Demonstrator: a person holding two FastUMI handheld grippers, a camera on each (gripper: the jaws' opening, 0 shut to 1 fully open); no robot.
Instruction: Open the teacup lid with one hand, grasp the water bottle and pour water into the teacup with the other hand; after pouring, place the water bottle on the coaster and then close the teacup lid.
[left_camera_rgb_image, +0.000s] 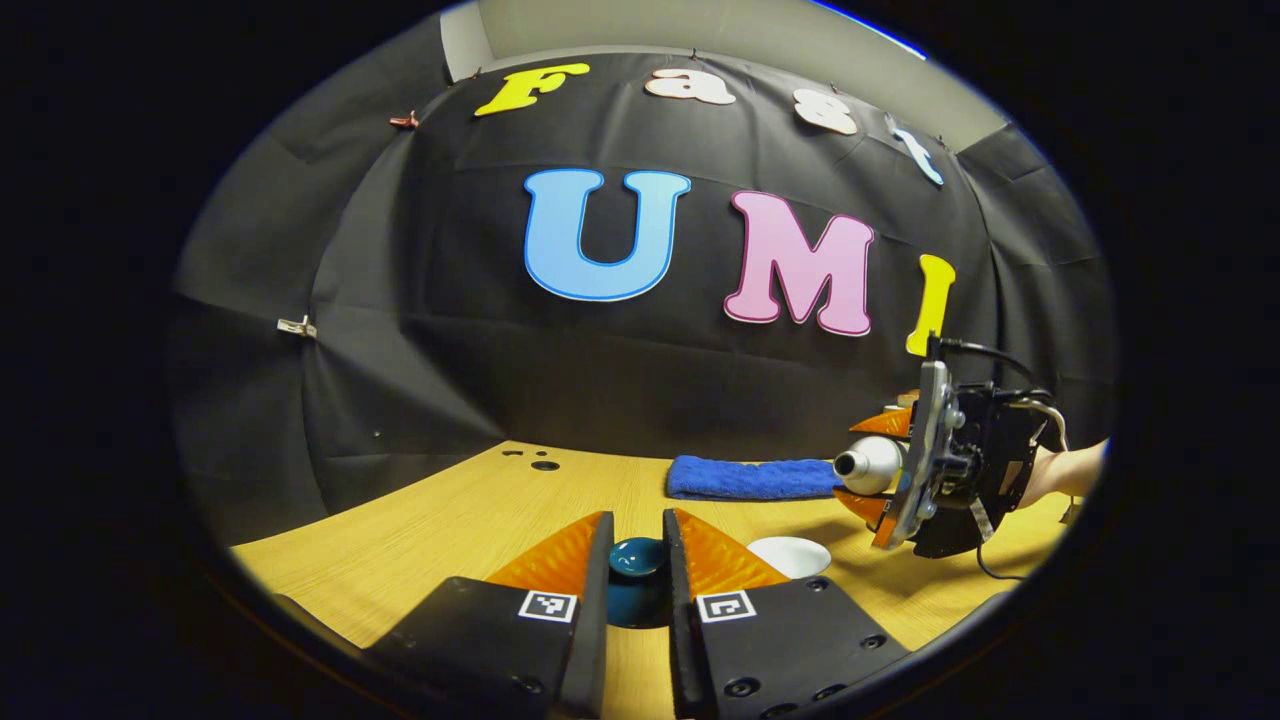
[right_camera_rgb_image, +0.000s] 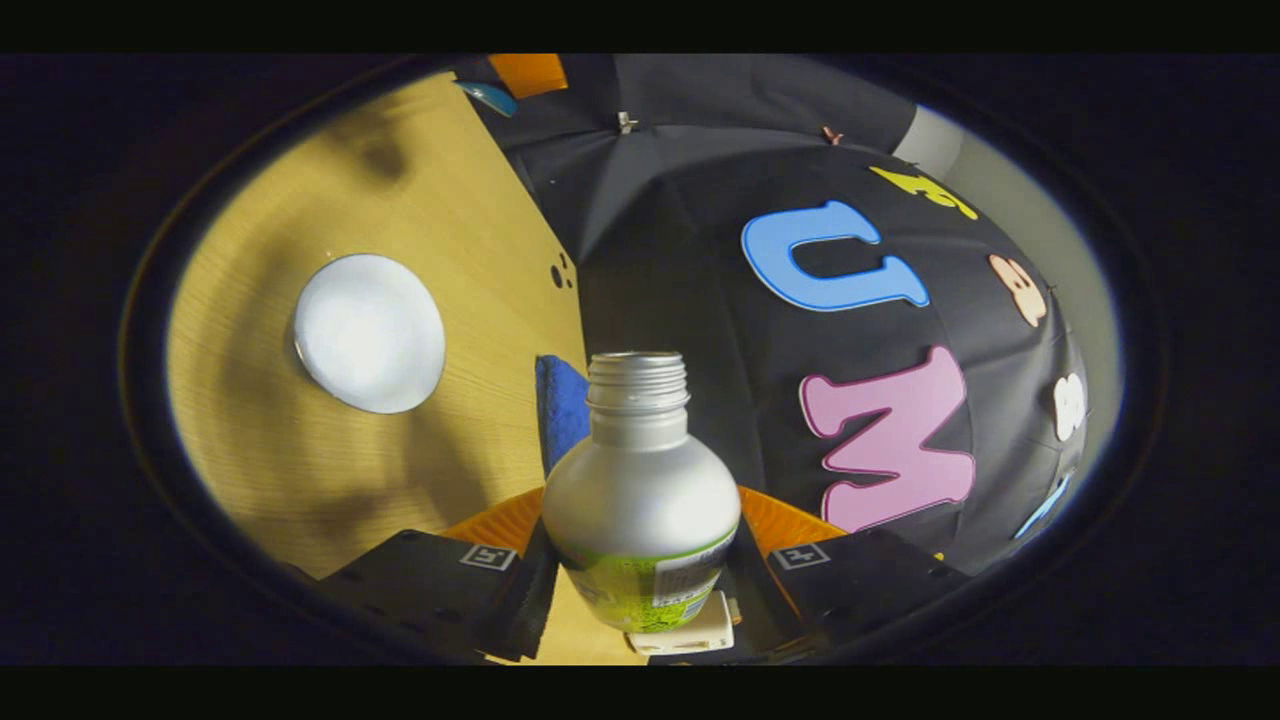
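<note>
your right gripper (right_camera_rgb_image: 640, 560) pinches the water bottle (right_camera_rgb_image: 640, 490), tipped sideways beside the coaster (right_camera_rgb_image: 368, 332); your left gripper (left_camera_rgb_image: 637, 560) clamps the teacup lid (left_camera_rgb_image: 636, 557).

On the table (left_camera_rgb_image: 420, 520), the coaster (left_camera_rgb_image: 789, 556) lies before the towel (left_camera_rgb_image: 750, 477).

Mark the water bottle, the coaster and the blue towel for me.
water bottle (right_camera_rgb_image: 640, 490): right gripper view, its silver shoulder.
coaster (right_camera_rgb_image: 368, 332): right gripper view, middle of the white disc.
blue towel (left_camera_rgb_image: 750, 477): left gripper view, its top face.
</note>
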